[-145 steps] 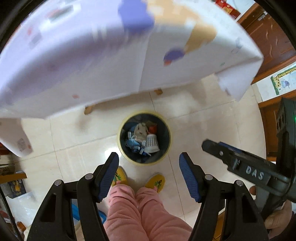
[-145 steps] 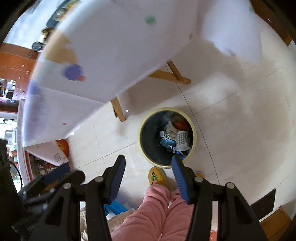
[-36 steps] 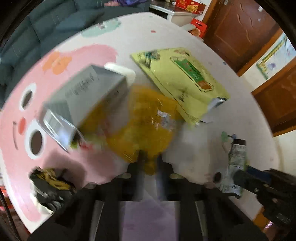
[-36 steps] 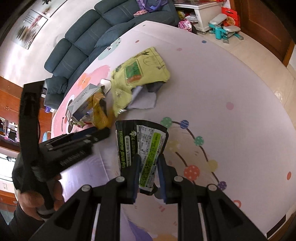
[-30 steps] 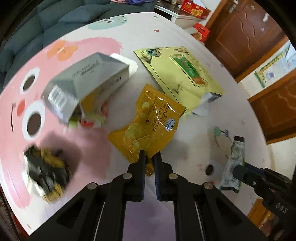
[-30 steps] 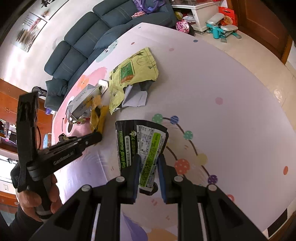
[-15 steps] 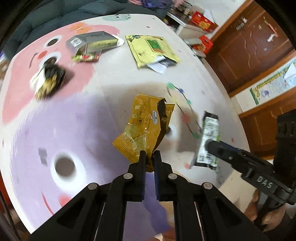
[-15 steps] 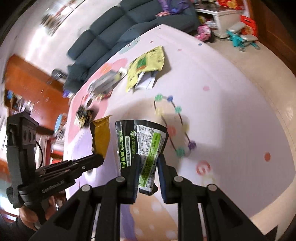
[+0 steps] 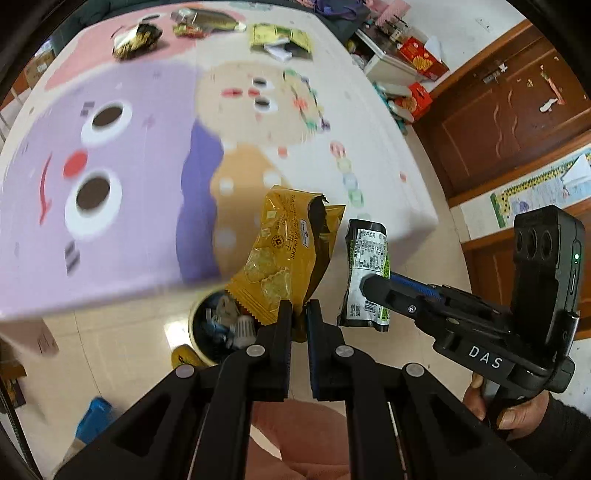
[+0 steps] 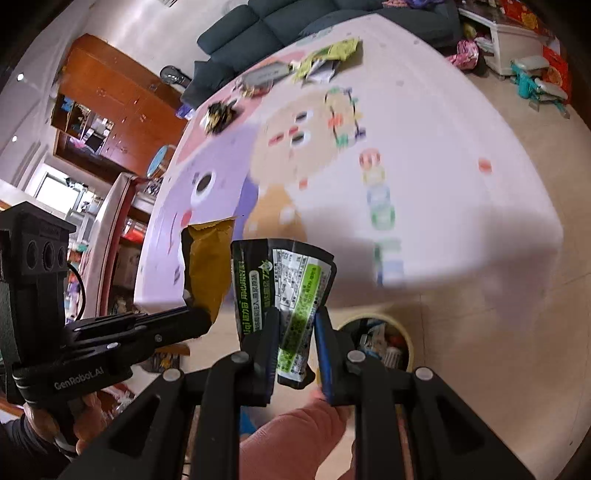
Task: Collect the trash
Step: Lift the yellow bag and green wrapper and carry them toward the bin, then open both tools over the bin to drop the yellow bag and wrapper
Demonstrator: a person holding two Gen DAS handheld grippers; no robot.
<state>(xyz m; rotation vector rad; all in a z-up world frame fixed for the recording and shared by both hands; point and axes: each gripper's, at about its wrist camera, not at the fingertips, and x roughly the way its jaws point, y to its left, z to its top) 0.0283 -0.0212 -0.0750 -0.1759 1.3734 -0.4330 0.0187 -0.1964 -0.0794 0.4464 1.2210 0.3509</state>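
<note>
On the far left of the tabletop (image 9: 110, 229), near its far edge, lie a crumpled dark wrapper (image 9: 136, 36), a grey box (image 9: 207, 23) with small wrappers, and further right a yellow-green bag (image 9: 280, 37). Below the tabletop's near edge, on the tiled floor, stands the trash bin (image 9: 221, 325) with rubbish inside. The left gripper (image 9: 300, 314) has its fingers pinched fully together on the bottom seam of a torn yellow cracker bag (image 9: 284, 258), which hangs in the air just above the bin, off the tabletop's near edge. To its right, the right gripper (image 10: 297, 332) clamps a black and green wrapper (image 10: 291, 291) between narrowly parted fingers, held upright beside the yellow bag, near the tabletop's near right corner, with the bin just below and right of it in its own view
</note>
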